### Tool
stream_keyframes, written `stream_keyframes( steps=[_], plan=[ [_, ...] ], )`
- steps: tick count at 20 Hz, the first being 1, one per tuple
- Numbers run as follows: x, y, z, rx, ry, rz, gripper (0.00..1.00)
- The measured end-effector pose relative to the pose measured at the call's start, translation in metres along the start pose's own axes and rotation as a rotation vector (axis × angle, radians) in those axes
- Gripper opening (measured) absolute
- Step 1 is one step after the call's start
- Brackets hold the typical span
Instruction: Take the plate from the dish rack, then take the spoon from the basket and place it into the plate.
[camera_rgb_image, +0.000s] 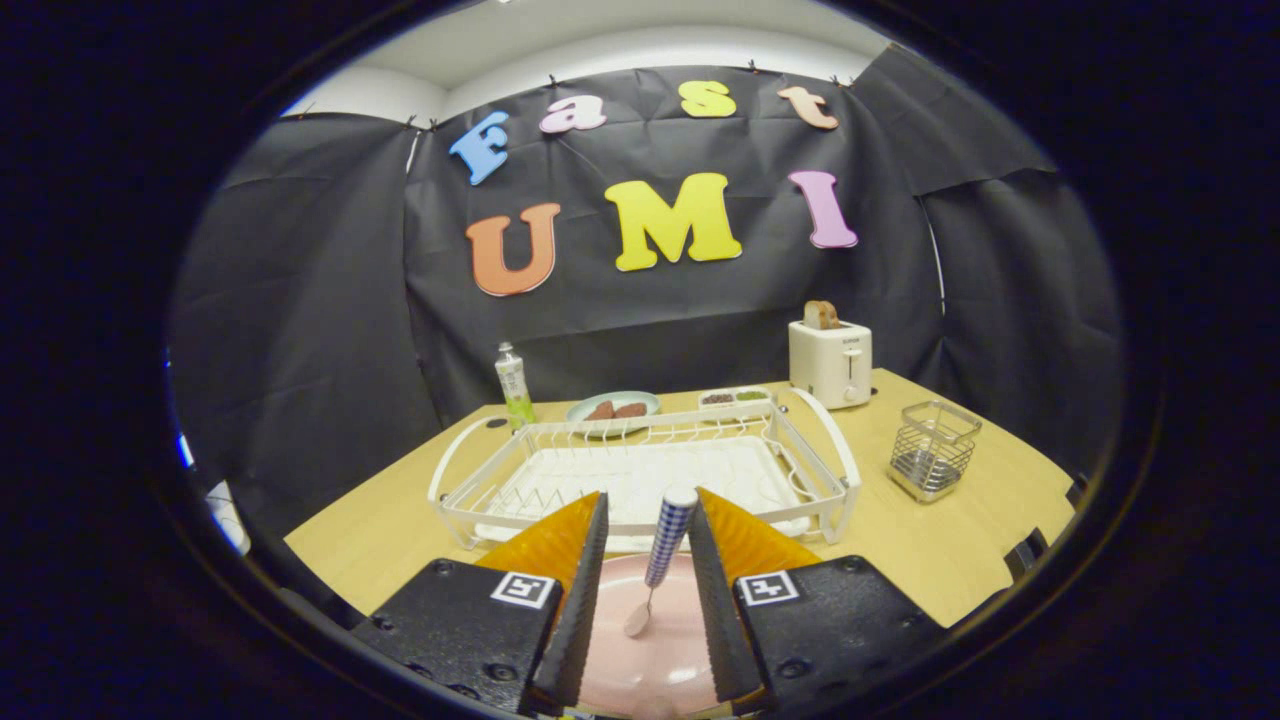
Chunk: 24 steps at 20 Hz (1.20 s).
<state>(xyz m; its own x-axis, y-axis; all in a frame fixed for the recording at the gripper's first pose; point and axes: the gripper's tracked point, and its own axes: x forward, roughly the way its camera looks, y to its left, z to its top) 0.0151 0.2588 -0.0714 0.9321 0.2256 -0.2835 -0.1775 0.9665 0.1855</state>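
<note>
Hiding part of the plate (655, 650), the tongs (648, 520) are standing released, the spoon (662, 555) between their fingers touching neither, its bowl lying on the plate and its checked handle leaning up. Beyond, the rack (640, 470) is sitting empty on the worktop (950, 540); the basket's (933, 450) contents are hard to make out.

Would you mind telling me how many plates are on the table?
2. A pink plate lies below the gripper, whose open jaws flank the spoon resting in it. A pale plate holding food sits beyond the dish rack, near the bottle.
</note>
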Motion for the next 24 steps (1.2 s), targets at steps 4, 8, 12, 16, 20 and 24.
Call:
stream_keyframes(
  steps=[4, 8, 12, 16, 20, 24],
  plan=[
    [0.000, -0.015, 0.013, 0.027, -0.039, -0.019, 0.76],
    [-0.008, -0.019, 0.023, 0.018, -0.069, -0.021, 0.81],
    [-0.021, -0.015, 0.035, -0.004, -0.108, -0.014, 0.84],
    [-0.031, -0.016, 0.050, -0.043, -0.166, -0.028, 0.90],
    [-0.045, -0.013, 0.061, -0.094, -0.221, -0.038, 0.92],
    [-0.049, -0.009, 0.063, -0.113, -0.236, -0.025, 0.93]
  ],
)
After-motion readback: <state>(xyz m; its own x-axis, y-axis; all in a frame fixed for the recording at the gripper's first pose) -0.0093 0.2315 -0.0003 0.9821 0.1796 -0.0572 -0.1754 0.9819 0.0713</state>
